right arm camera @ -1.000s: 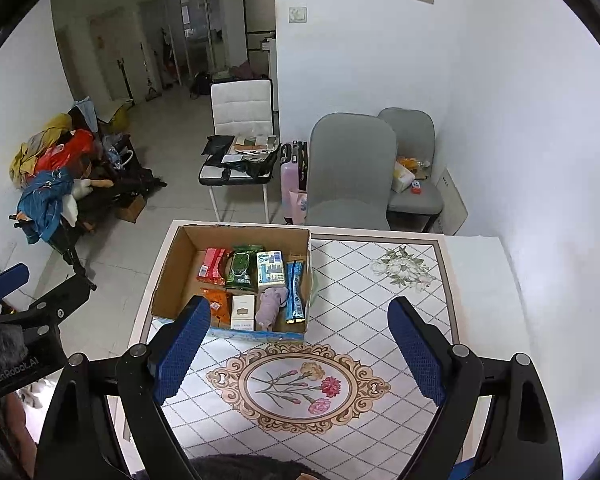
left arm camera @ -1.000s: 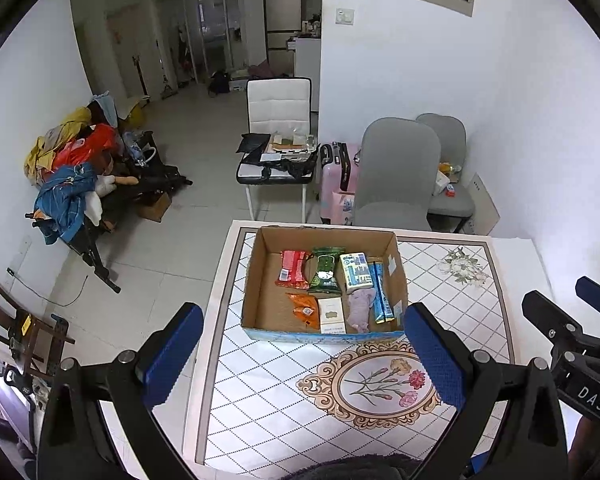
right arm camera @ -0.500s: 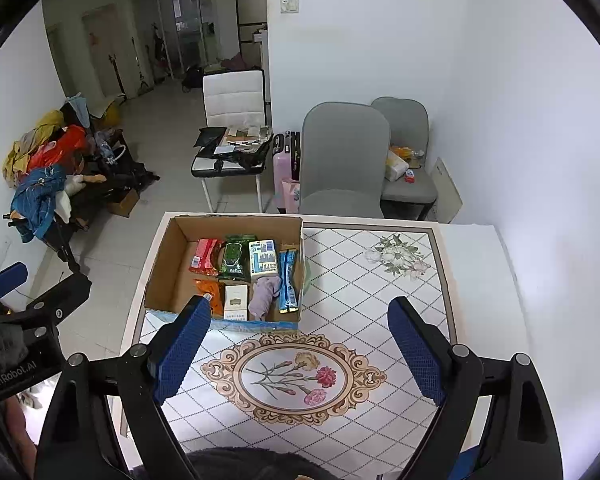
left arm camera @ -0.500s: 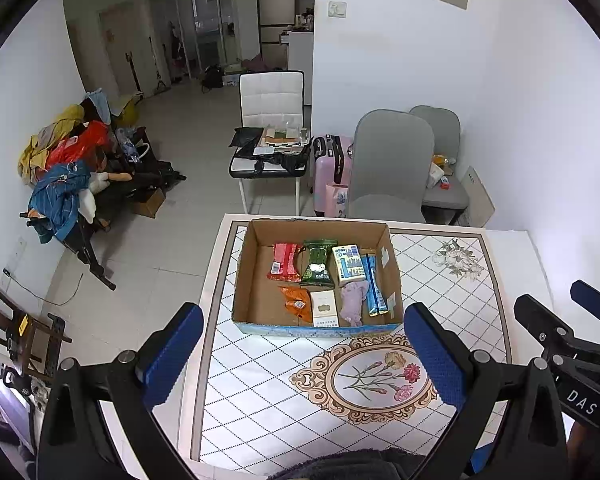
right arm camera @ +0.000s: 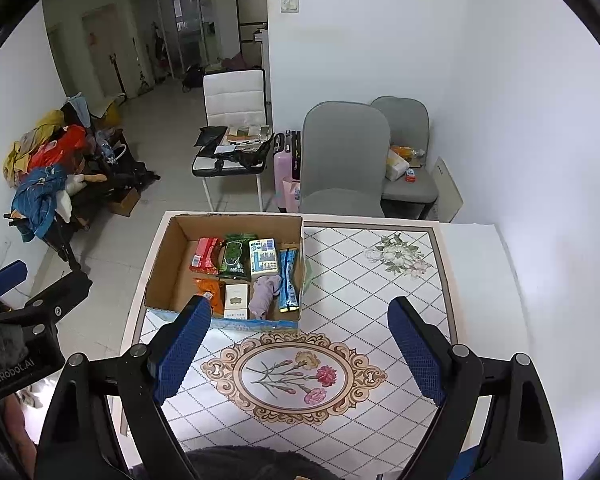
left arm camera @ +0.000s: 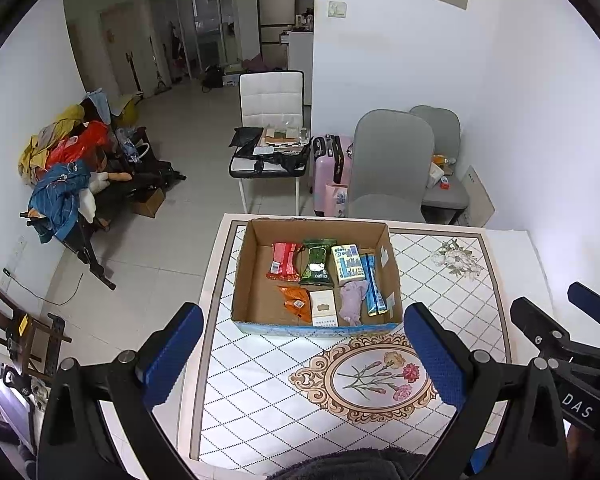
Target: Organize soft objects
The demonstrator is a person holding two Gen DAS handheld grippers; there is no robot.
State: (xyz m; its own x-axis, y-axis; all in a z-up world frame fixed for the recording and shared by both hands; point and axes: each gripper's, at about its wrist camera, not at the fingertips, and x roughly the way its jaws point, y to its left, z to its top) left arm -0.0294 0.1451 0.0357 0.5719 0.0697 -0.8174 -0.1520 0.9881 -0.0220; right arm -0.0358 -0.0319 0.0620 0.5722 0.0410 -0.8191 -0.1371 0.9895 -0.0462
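Above the table [left arm camera: 260,392] both grippers have drawn back and higher, left gripper [left arm camera: 304,354] and right gripper [right arm camera: 304,346] spread wide and empty. The packets and purple cloth [left arm camera: 353,299] lie in the cardboard box [left arm camera: 316,326], so sorting looks finished

Beyond the desk [left arm camera: 260,392] with its patterned cloth stood two grey chairs [left arm camera: 390,164], a pink suitcase [left arm camera: 328,172] just beside them, and a white chair [left arm camera: 270,96] loaded with papers and dark items. Against the left wall lay a heap of colourful clothes [left arm camera: 60,168].
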